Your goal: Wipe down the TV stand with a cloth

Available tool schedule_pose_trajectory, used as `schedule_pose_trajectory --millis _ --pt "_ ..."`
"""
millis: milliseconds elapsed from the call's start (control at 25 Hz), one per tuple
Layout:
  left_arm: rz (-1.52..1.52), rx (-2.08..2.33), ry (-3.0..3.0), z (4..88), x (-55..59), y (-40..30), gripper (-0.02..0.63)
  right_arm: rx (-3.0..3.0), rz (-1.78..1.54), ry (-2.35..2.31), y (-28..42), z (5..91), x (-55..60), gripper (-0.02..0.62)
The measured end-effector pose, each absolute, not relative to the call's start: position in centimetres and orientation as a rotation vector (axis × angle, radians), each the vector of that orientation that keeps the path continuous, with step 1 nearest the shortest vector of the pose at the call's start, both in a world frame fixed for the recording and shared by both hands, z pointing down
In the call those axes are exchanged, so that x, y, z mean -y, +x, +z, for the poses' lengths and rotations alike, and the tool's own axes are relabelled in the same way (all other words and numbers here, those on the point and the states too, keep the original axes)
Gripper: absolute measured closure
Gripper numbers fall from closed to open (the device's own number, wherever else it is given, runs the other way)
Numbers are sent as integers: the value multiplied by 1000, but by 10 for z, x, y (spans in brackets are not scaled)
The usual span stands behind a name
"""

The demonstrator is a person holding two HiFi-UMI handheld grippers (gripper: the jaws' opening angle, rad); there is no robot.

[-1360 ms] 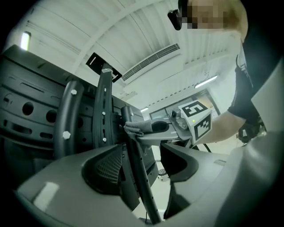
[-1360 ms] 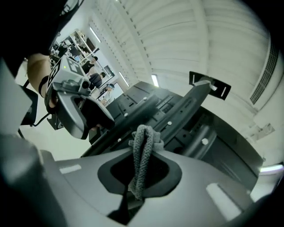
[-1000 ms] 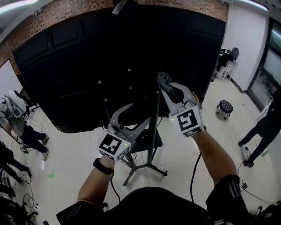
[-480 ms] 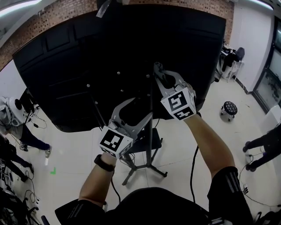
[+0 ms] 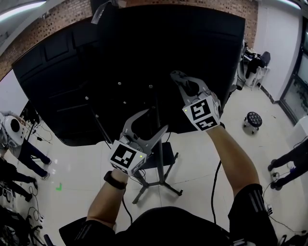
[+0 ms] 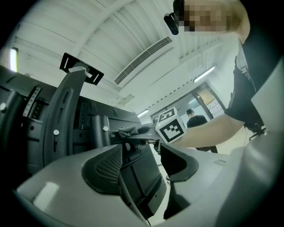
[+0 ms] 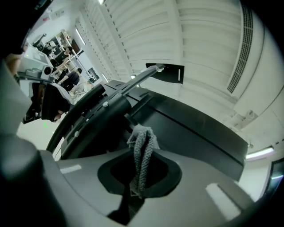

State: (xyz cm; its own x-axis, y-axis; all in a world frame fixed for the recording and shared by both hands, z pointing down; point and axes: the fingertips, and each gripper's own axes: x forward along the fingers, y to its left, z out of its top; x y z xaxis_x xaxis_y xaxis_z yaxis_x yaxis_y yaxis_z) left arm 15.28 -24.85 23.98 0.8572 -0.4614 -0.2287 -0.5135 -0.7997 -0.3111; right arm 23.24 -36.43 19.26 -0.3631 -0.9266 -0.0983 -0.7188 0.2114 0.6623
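Wiping cloth: grey knit, bunched into a narrow strip, standing upright between the right gripper's jaws; its frayed top sticks out past the jaw tips.
Right gripper: jaws pressed together on the cloth, raised high at arm's length, tips toward the black back of the TV.
Cloth vs TV back: the cloth end is just in front of the dark panel and its slanted bracket bar in the right gripper view; contact cannot be told.
Cloth vs left gripper: apart; the cloth sits up and to the right of it in the head view.
Left gripper: jaws spread wide, nothing pinched; lower than the right gripper, just beside the stand's pole.
Left gripper view: only dark stand hardware shows in the gap between the jaws; the right gripper's marker cube shows beyond.
TV stand: black upright pole, small dark shelf partway down, splayed legs on the floor, carrying the big TV with its back to the person.
Floor: pale glossy tiles.
Surroundings: brick wall behind the TV, round stool to the right, people standing at both edges.
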Motion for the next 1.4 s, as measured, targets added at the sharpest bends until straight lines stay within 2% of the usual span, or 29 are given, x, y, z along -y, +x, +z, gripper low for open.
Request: schedule_pose_trajectory --millis 320,560,1160,1400 --pt "177 -676 -2692 250 249 190 314 2106 -855 1668 310 196 364 571" --pt "179 -665 -2702 253 249 201 314 2078 -830 1728 337 192 358 571" --pt "177 -782 -2662 252 250 161 314 2362 -916 1417 191 222 343 571" --pt "128 -839 -2692 275 258 149 314 2368 -860 1382 169 246 366 571"
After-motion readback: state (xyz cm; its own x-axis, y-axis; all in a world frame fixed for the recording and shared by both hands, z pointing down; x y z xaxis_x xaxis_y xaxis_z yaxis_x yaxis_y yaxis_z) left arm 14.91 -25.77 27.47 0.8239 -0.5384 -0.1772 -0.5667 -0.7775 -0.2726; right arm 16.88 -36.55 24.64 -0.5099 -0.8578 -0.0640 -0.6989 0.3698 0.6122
